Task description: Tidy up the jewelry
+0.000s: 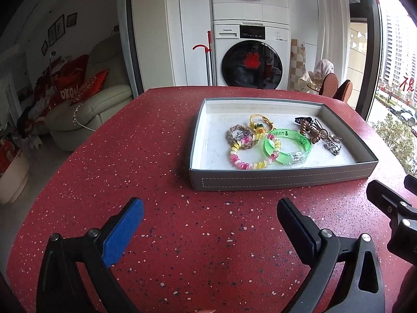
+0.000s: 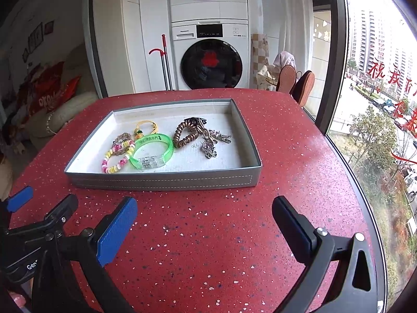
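Red speckled table [image 1: 104, 182], grey tray [image 1: 284, 180], washer [image 1: 251, 54] behind; both grippers [image 1: 208, 224] [image 2: 203, 221] wide apart, empty.

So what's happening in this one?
A person holds two grippers over a red speckled table, both open and empty. The left gripper and right gripper face a grey tray that already holds a green bangle, a pink-and-yellow coil bracelet, a brown coil tie and metal clips. Nothing is being touched.

Beyond my red speckled table [image 1: 104, 182]: stacked washing machines [image 1: 251, 62], a red-handled mop [image 1: 208, 57], a cream sofa [image 1: 99, 99], and a window [image 2: 378, 91] to the right.
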Demonstrator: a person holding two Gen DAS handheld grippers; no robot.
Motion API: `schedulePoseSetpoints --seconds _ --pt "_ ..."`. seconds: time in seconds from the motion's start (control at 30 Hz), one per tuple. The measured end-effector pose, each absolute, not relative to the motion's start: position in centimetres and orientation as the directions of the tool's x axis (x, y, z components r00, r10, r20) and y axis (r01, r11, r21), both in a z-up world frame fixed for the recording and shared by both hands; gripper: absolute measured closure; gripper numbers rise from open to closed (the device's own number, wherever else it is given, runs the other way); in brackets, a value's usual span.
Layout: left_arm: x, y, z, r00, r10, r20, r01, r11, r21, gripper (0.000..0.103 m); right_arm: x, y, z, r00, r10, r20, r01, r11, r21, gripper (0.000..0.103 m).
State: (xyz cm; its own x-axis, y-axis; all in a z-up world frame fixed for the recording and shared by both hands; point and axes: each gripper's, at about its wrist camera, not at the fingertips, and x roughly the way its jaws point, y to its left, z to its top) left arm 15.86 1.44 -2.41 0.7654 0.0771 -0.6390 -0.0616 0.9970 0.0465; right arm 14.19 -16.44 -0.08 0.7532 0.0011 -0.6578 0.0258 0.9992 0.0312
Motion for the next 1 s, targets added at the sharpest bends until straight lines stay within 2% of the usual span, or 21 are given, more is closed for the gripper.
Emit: schedulePoseSetpoints --seconds 1.0 --pt "15.85 1.34 -1.87 0.771 0.066 -0.633 -0.049 0.998 0.044 0.000 14.39 -16.03 0.28 0.761 0.014 -0.649 0.016 0.999 0.040 0.000"
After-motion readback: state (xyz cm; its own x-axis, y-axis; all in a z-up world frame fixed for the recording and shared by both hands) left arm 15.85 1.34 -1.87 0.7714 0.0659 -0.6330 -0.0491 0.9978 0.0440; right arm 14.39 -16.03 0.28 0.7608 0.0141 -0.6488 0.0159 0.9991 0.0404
